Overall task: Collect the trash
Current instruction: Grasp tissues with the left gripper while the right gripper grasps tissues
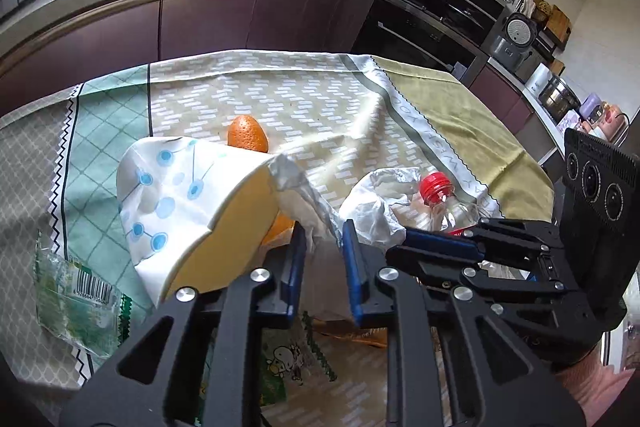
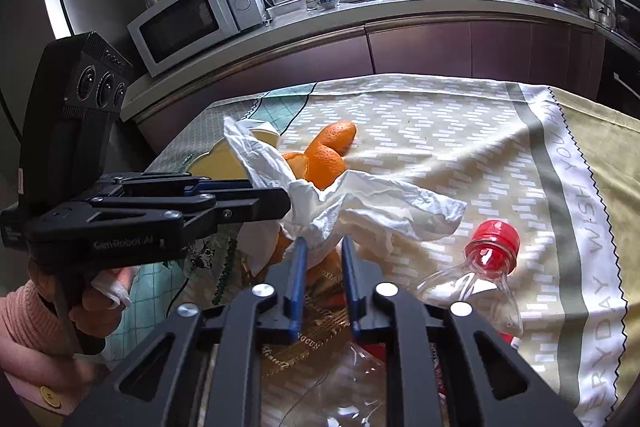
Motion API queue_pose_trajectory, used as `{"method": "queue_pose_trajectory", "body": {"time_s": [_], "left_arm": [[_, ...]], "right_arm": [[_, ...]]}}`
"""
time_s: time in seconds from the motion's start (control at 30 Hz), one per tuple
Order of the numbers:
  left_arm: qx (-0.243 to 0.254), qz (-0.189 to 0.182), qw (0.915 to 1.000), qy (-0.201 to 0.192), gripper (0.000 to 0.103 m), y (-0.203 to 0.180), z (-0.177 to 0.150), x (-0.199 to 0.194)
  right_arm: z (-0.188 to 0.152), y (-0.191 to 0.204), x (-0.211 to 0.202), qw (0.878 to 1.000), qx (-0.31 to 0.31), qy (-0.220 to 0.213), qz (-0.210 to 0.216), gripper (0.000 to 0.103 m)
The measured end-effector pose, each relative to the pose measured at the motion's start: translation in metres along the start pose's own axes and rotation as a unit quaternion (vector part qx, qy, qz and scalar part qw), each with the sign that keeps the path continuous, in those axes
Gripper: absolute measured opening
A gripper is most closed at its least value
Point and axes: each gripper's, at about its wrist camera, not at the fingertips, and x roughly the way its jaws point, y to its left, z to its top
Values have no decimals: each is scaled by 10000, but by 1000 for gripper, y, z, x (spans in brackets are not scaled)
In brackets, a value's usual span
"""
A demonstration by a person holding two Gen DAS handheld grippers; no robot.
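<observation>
A crumpled white tissue [image 2: 360, 203] lies on the tablecloth among the trash. My left gripper [image 1: 322, 239] has its blue pads around one end of it [image 1: 304, 203], slightly apart; it reaches in from the left in the right wrist view [image 2: 280, 205]. My right gripper [image 2: 324, 247] is open, its tips at the tissue's near edge; it shows at the right in the left wrist view [image 1: 416, 239]. Orange peel [image 2: 326, 155] lies behind the tissue. A paper cup [image 1: 192, 203] lies on its side. A clear bottle with a red cap [image 2: 480, 267] lies at the right.
A green plastic wrapper [image 1: 76, 295] lies at the table's left. A clear bag with gold print [image 2: 312, 347] lies under my right gripper. The cloth-covered table [image 1: 320, 95] ends at dark kitchen cabinets [image 1: 208, 19]. A microwave [image 2: 192, 15] stands on the counter.
</observation>
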Motion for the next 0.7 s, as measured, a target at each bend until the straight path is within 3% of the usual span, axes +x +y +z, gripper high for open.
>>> {"method": "queue_pose_trajectory", "body": {"time_s": [0.2, 0.57, 0.63, 0.7], "left_arm": [[59, -94, 9998, -145, 13, -4, -6, -13], [382, -302, 9961, -738, 13, -15, -18, -77], [366, -318, 9958, -778, 13, -14, -19, -85], [353, -298, 9954, -842, 13, -11, -21, -92]], "right_arm": [[-3, -2, -6, 9998, 69, -159, 102, 1], [7, 3, -37, 9972, 167, -606, 407, 2], [8, 3, -32, 9978, 267, -557, 239, 9], [9, 4, -23, 9987, 233, -423, 168, 27]]}}
